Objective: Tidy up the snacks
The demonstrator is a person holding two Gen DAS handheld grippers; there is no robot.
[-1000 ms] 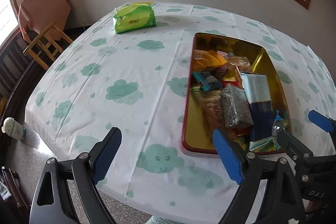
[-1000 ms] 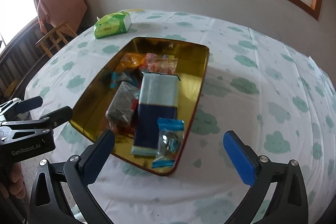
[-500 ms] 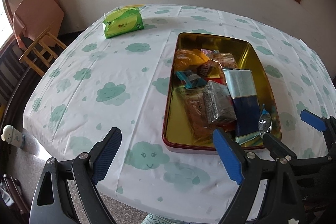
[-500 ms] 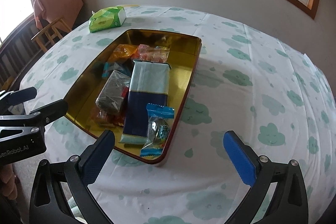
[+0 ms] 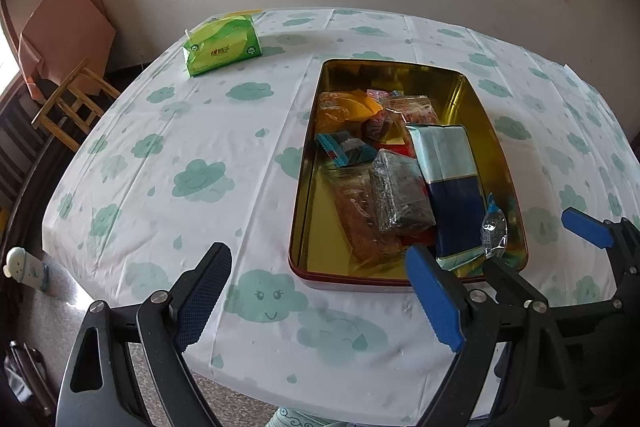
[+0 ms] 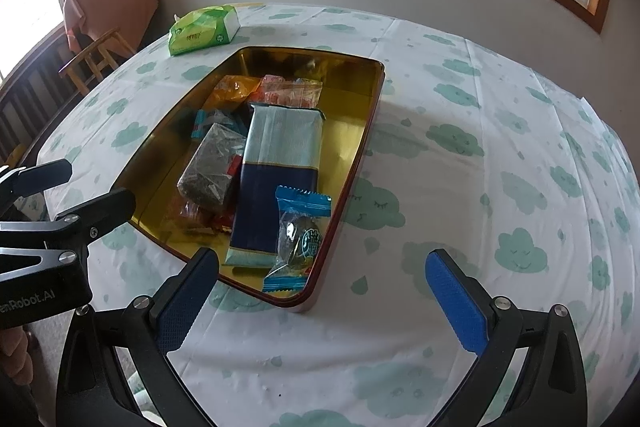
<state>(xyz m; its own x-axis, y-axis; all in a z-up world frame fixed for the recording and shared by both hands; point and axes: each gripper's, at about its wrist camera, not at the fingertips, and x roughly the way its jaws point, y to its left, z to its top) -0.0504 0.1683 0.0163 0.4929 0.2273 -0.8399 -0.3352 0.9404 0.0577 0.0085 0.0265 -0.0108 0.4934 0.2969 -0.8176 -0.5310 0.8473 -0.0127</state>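
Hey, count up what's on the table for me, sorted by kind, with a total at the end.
Gold tin tray: 1
Green tissue pack: 1
Large silver and navy packet: 1
Blue-ended clear wrappers: 2
Dark seeded bar: 1
Orange packet: 1
Clear pink and orange packet: 1
Partly buried packets: at least 2, too hidden to count exactly
Total: at least 10

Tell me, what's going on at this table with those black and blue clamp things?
A person is holding a pair of tongs in each hand over a table with a cloud-print cloth. The left tongs and right tongs are both open and hold nothing. Ahead of them sits a gold tin tray piled with wrapped snacks, including a long blue and silver packet. A green tissue pack lies apart, farther back.
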